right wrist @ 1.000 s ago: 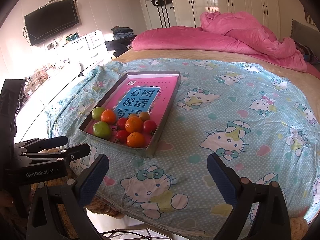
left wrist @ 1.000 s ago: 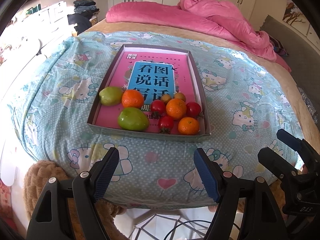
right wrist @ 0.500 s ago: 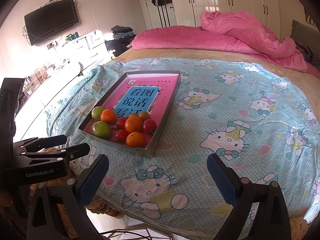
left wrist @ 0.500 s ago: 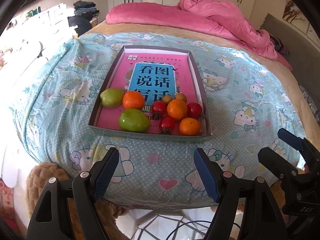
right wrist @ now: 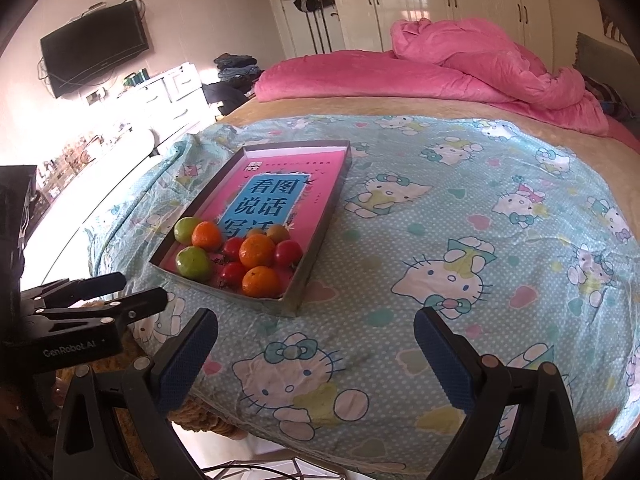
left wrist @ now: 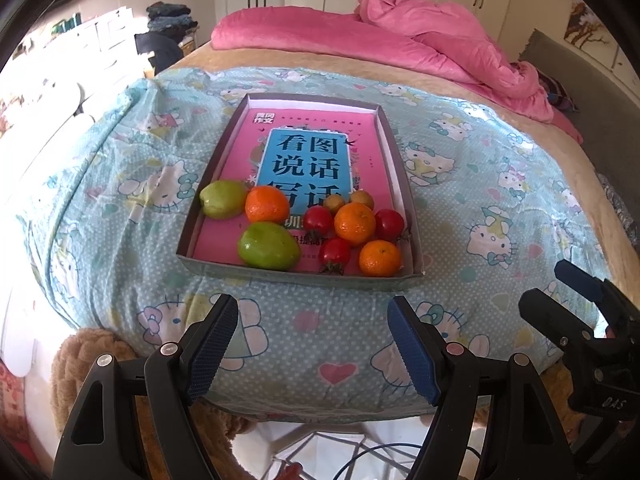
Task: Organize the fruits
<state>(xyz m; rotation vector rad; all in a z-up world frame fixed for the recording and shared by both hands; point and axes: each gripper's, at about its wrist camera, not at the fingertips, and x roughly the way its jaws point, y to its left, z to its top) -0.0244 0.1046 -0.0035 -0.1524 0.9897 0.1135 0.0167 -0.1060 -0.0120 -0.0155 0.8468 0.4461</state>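
Observation:
A shallow grey cardboard tray (left wrist: 296, 274) (right wrist: 316, 248) with a pink book as its floor lies on the bed. At its near end sit two green fruits (left wrist: 269, 246) (left wrist: 223, 199), three oranges (left wrist: 355, 223) (left wrist: 267, 204) (left wrist: 379, 258), three red tomatoes (left wrist: 335, 254) and two small brown fruits (left wrist: 362, 199). The same cluster shows in the right wrist view (right wrist: 256, 252). My left gripper (left wrist: 314, 344) is open and empty, short of the tray's near edge. My right gripper (right wrist: 316, 356) is open and empty, to the right of the left one and of the tray.
The bed has a blue cartoon-cat sheet (right wrist: 460, 240) and a bunched pink duvet (left wrist: 400, 36) at the far end. A brown fuzzy item (left wrist: 88, 356) lies below the bed's near edge. White drawers (right wrist: 168, 88) and a wall TV (right wrist: 94, 48) stand left.
Both grippers have crept slightly forward toward the tray; the tray sits a little lower in the views. Jaws stay open and the fruits have not moved.

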